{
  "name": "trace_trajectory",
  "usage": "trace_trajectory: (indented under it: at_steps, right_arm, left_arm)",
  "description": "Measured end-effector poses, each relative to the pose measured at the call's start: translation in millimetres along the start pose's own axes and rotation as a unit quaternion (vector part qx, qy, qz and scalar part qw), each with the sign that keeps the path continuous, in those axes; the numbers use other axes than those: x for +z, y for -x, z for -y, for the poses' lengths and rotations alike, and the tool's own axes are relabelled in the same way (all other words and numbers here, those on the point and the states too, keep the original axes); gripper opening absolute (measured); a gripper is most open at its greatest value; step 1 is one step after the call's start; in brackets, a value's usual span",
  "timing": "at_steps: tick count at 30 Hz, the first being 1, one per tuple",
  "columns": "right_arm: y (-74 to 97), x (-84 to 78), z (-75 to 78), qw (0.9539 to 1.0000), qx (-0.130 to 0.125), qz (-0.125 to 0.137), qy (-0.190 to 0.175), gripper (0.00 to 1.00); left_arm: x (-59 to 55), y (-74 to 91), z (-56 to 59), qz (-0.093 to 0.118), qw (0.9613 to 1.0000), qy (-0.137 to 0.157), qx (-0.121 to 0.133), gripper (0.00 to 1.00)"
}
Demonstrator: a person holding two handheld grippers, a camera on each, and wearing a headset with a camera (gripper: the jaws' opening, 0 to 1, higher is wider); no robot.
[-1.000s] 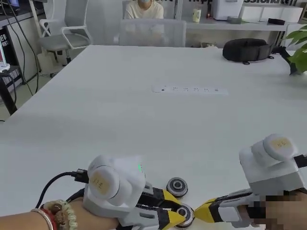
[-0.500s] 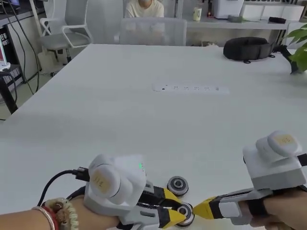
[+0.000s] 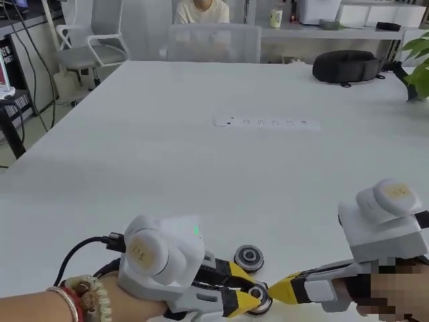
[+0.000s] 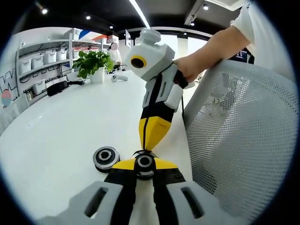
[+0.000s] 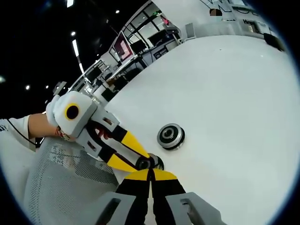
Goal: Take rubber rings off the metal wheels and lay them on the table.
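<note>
Metal wheel pinched in my left hand-held gripper; right hand-held gripper, jaws pressed together, meets its rim from 3 o'clock.

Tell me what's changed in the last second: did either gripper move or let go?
No clear change. The left gripper stays shut on the metal wheel, the right gripper keeps its closed tips at that wheel's rim, and the second metal wheel lies beside them on the table as before. The head camera shifted slightly.
</note>
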State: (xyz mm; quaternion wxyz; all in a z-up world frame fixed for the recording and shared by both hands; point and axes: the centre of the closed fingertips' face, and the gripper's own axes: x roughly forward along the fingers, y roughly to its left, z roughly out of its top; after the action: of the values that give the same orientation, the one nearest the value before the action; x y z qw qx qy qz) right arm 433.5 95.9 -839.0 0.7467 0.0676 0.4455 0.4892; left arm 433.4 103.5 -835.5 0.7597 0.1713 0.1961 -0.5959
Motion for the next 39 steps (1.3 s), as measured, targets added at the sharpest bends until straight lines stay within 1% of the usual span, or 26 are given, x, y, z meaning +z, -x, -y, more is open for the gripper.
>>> trace_trajectory:
  at_steps: [22, 39]
  right_arm:
    - [-0.7, 2.2, -5.1, 1.0000, 0.008, 0.002, 0.003, 0.00]
    - [-1.4, 5.2, -10.0, 0.9998, 0.019, 0.009, 0.001, 0.00]
  left_arm:
    - [-0.2, 0.0, -0.1, 0.000, 1.0000, 0.000, -0.001, 0.07]
    - [0.1, -0.1, 0.0, -0.001, 1.0000, 0.001, 0.000, 0.07]
